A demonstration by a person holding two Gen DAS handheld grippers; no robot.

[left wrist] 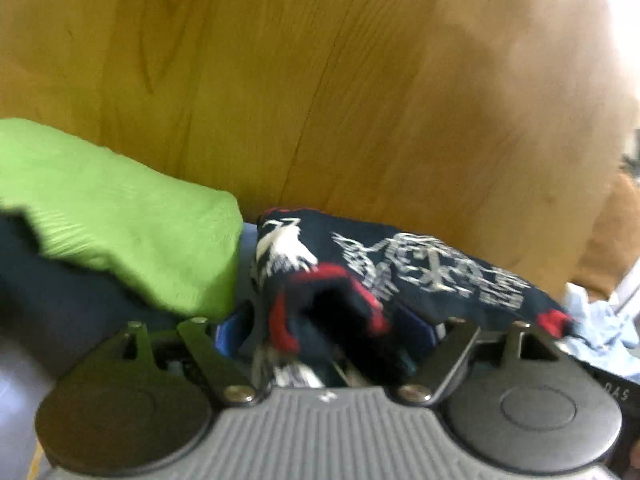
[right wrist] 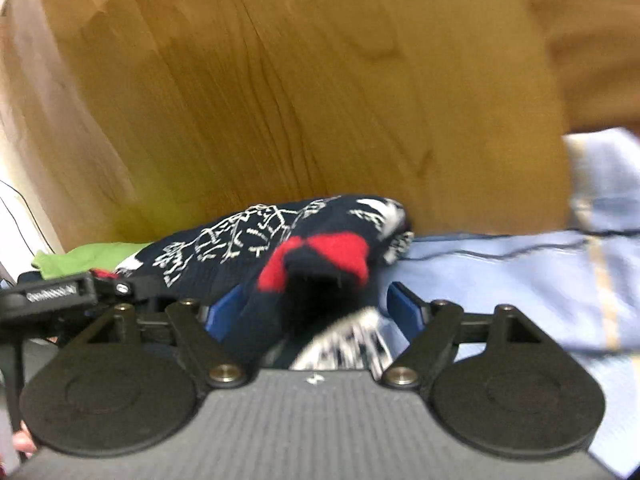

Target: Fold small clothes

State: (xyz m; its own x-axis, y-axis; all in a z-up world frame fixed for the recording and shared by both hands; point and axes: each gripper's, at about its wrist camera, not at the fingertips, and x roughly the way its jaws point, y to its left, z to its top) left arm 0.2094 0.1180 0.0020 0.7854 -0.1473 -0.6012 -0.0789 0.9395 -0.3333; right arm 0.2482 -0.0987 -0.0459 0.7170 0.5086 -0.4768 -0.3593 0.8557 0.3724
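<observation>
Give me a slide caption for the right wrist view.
Open right gripper straddling a navy, red-trimmed patterned garment on a wooden table, pale blue cloth alongside.

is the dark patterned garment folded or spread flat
Folded, loosely. The dark patterned garment lies doubled over in a thick bundle on the wooden table, its red trim turned back on itself, not neatly flattened.

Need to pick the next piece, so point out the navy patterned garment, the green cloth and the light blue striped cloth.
navy patterned garment (left wrist: pixel 432 272): left wrist view, on its white lettering.
green cloth (left wrist: pixel 132 220): left wrist view, middle of its top surface.
light blue striped cloth (right wrist: pixel 520 280): right wrist view, on the flat part right of the navy garment.
</observation>
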